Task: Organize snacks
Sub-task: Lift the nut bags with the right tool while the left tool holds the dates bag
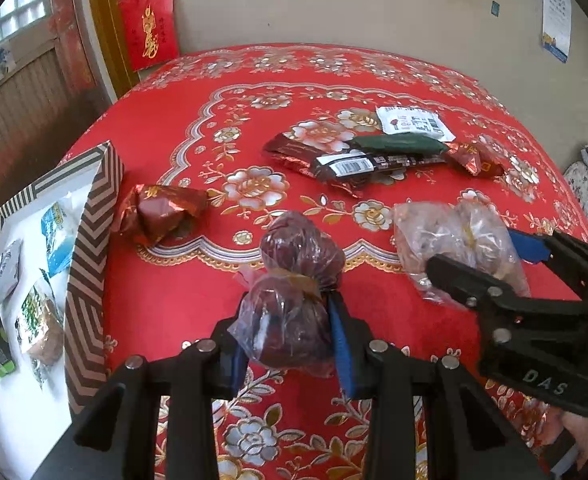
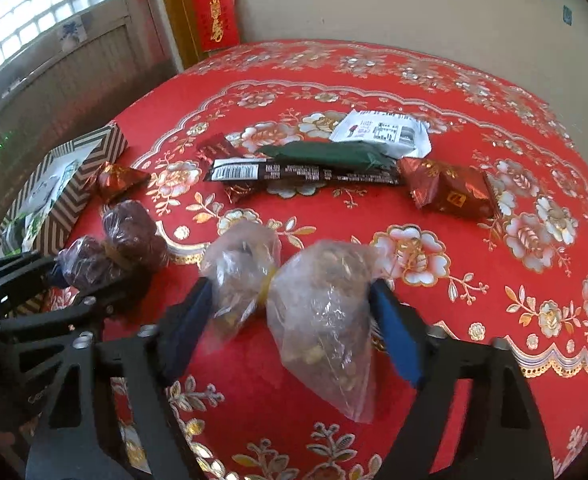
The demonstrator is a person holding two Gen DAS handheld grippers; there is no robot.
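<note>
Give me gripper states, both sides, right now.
Left gripper: closed on the bag of red dates.
Right gripper: closed on the bag of nuts.

Bare red cloth (image 1: 166,152) btwn striped box (image 1: 90,248) & wrapper cluster (image 1: 358,156); foil pack (image 1: 162,212) beside box wall.

Right gripper (image 2: 290,316) pinching clear nut bag (image 2: 318,312) above red tablecloth (image 2: 474,240).

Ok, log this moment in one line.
left gripper: shut on date bag | right gripper: shut on nut bag | box: left
</note>
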